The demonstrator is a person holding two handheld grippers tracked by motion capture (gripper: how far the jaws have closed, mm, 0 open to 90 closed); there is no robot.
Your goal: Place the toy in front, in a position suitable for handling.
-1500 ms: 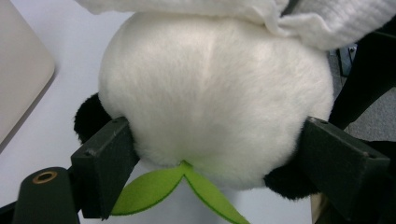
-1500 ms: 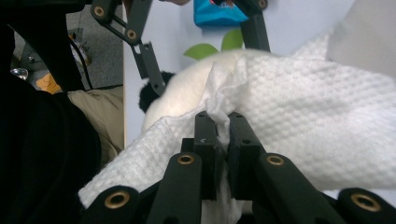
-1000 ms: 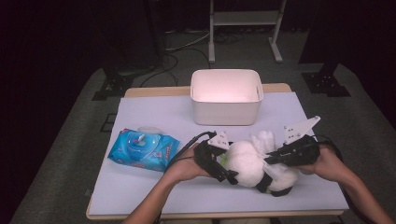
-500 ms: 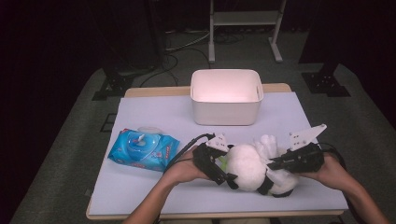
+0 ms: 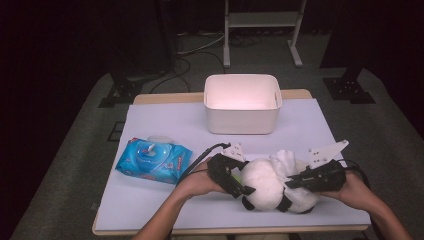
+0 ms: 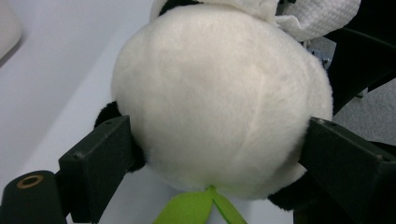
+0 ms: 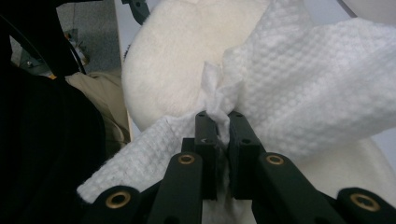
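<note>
A white and black plush panda (image 5: pixel 270 190) lies near the table's front edge. My left gripper (image 5: pixel 240 184) is shut on it, and in the left gripper view its two black jaws press on both sides of the panda's round white body (image 6: pixel 219 107), with a green felt piece (image 6: pixel 201 212) below. My right gripper (image 5: pixel 292 184) is shut on a white textured wipe (image 7: pixel 303 98). The wipe (image 5: pixel 285 161) lies bunched against the panda's fur (image 7: pixel 173 51).
A white empty bin (image 5: pixel 242 102) stands at the table's back middle. A blue pack of wet wipes (image 5: pixel 152 160) lies at the left. The lavender tabletop (image 5: pixel 165 125) is bare between them. Both cables trail from the grippers toward the person.
My right gripper with the wipe has shifted slightly right and lower along the panda. My left gripper has kept its hold in place.
</note>
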